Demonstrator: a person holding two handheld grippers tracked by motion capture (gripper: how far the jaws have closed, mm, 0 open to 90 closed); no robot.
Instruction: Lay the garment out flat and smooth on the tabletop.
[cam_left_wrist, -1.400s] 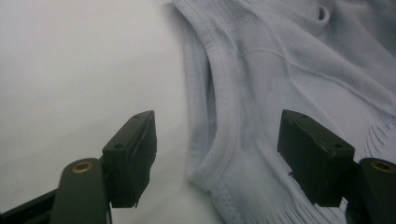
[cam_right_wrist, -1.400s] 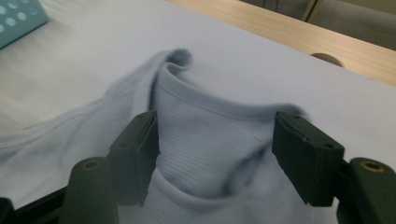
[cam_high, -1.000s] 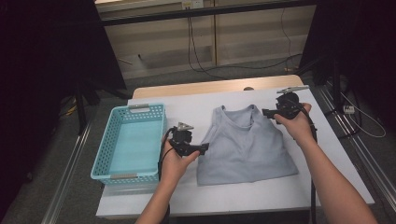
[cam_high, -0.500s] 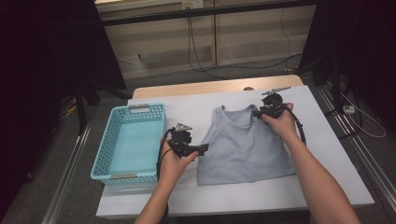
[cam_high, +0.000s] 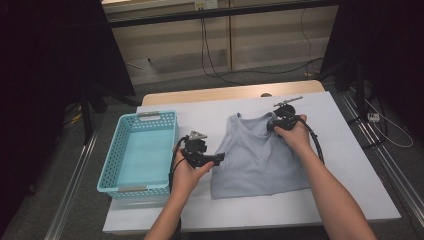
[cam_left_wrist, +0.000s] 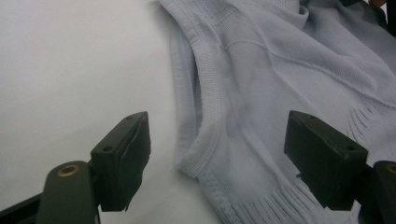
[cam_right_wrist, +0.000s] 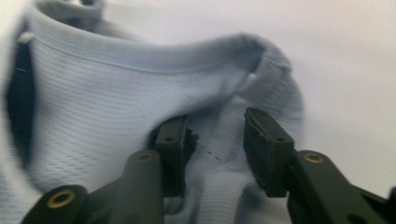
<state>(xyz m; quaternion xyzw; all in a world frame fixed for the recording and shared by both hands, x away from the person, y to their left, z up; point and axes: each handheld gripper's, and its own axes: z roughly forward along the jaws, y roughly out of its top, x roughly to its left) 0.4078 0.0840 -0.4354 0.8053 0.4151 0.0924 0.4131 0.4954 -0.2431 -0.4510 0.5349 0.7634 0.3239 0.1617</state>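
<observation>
- Your task thing, the pale blue knit tank top (cam_high: 260, 157), lay flat on the white table (cam_high: 345, 150), front up, neckline toward the far edge, just beside the turquoise basket (cam_high: 137, 150) on its left.
- The step in hand looked like taking hold of the garment before a fold or a lift. Your right gripper (cam_high: 278, 121) was down on the right shoulder strap (cam_right_wrist: 261, 70), its jaws having just been closing with a ridge of the strap fabric bunched between them; a gap showed at the pads, so I judged it not yet clamped.
- Your left gripper (cam_high: 204, 152) hovered at the top's left edge, jaws wide apart over the armhole hem (cam_left_wrist: 205, 140), gripping nothing.
- Next, I'd say, you needed to finish the right pinch on the strap, then bring the left jaws down over the hem so both layers were caught.
- The table top was plain and smooth, with a wooden strip (cam_high: 230, 93) along its far side.
- Beyond it were grey floor, trailing cables (cam_high: 210, 60) and dark stands.
</observation>
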